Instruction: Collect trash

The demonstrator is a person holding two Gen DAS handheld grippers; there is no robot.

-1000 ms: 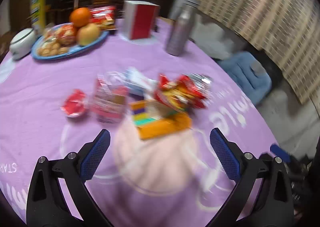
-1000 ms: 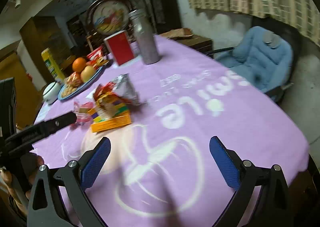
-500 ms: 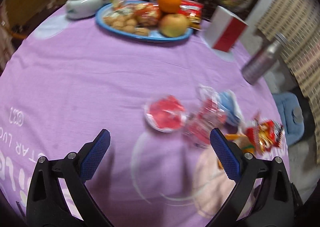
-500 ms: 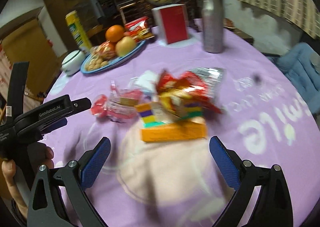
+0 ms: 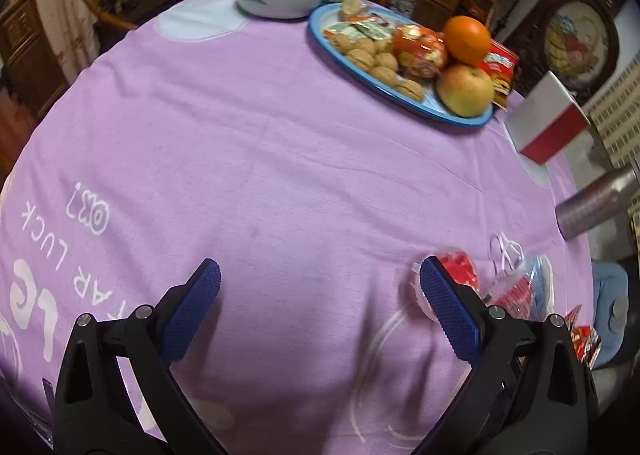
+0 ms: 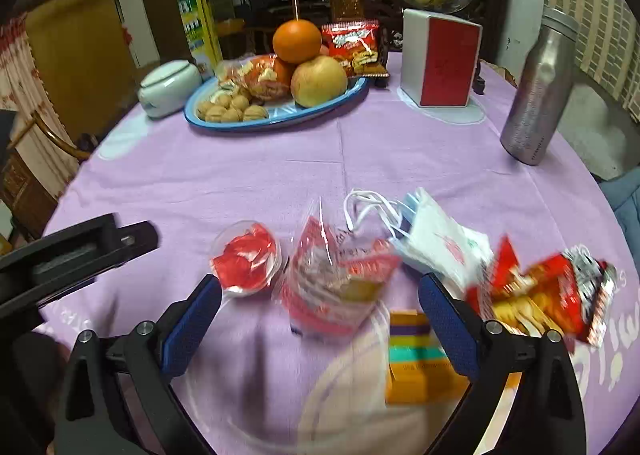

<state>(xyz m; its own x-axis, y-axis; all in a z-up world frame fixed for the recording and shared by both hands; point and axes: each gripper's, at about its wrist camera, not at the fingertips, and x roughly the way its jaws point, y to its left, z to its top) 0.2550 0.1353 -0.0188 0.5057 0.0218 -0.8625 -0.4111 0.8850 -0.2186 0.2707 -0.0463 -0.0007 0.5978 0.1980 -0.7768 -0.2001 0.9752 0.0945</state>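
A heap of trash lies on the purple tablecloth (image 6: 280, 159): a clear cup with a red wrapper (image 6: 246, 261), a crumpled clear bag (image 6: 334, 287), a white and blue mask packet (image 6: 436, 245), a red snack wrapper (image 6: 544, 297) and an orange box (image 6: 420, 367). My right gripper (image 6: 320, 317) is open and empty, just in front of the clear bag. My left gripper (image 5: 320, 309) is open and empty over bare cloth; the cup (image 5: 460, 275) sits behind its right finger. The left gripper's body (image 6: 72, 255) shows at the left of the right wrist view.
A blue plate (image 6: 280, 117) holds walnuts, an apple and an orange at the back. Beside it stand a white lidded bowl (image 6: 170, 87), a red and white box (image 6: 440, 65) and a steel bottle (image 6: 536, 95). A blue chair (image 6: 628, 199) stands off the table's right edge.
Both views have swung left. The left gripper turned away from the trash heap towards bare cloth. The right gripper moved in close to the heap. Both stayed open.
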